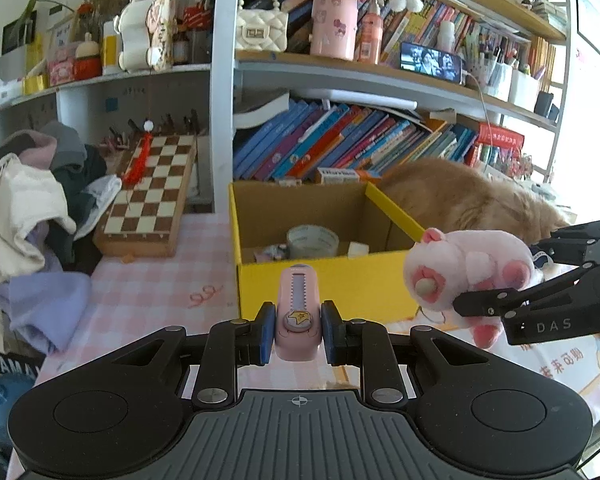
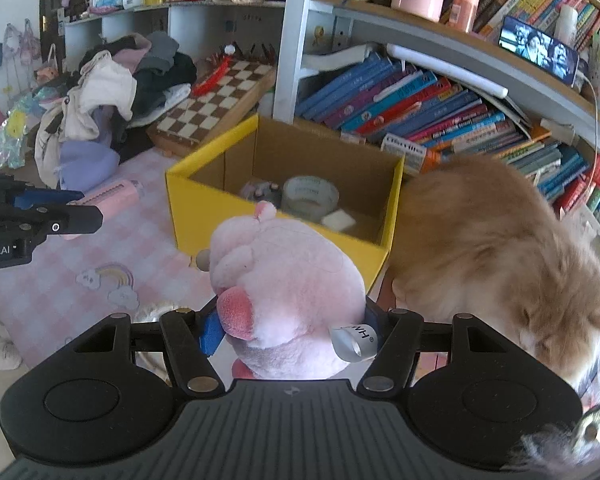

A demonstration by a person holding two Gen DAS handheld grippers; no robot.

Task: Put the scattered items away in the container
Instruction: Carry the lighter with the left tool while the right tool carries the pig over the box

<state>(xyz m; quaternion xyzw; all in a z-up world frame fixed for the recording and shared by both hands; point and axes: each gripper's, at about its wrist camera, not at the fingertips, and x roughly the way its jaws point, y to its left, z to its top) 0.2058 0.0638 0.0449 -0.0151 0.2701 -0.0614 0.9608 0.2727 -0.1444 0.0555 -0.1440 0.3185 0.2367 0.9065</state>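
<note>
Cluttered bookshelves point(image 1: 340, 148) back the scene, with a chessboard point(image 1: 148, 192) and a clothes pile point(image 1: 28, 208) at the left; the counter point(image 1: 140, 280) is covered by a pink checked cloth, likely to bunch if anything is dragged. A yellow box point(image 2: 284, 208) stands open on it, a tape roll point(image 2: 310, 196) and small bits already inside. A ginger cat point(image 2: 500, 248) lies just beside the box's right wall and is judged the main disturbance risk. The left gripper point(image 1: 294, 330) is seen with jaws pinching a pink retractable case point(image 1: 297, 312), held near the box's front wall; judged light, rigid and smooth plastic, best gripped across the flat sides as now. The right gripper point(image 2: 288, 332) has jaws pressed into a pink plush toy point(image 2: 284, 292), held off the counter near the box's front right corner; judged light, soft, compressible and non-fragile, so a deep body grip is preferred over limbs. 2 items are in hand, neither yet in the box.
</note>
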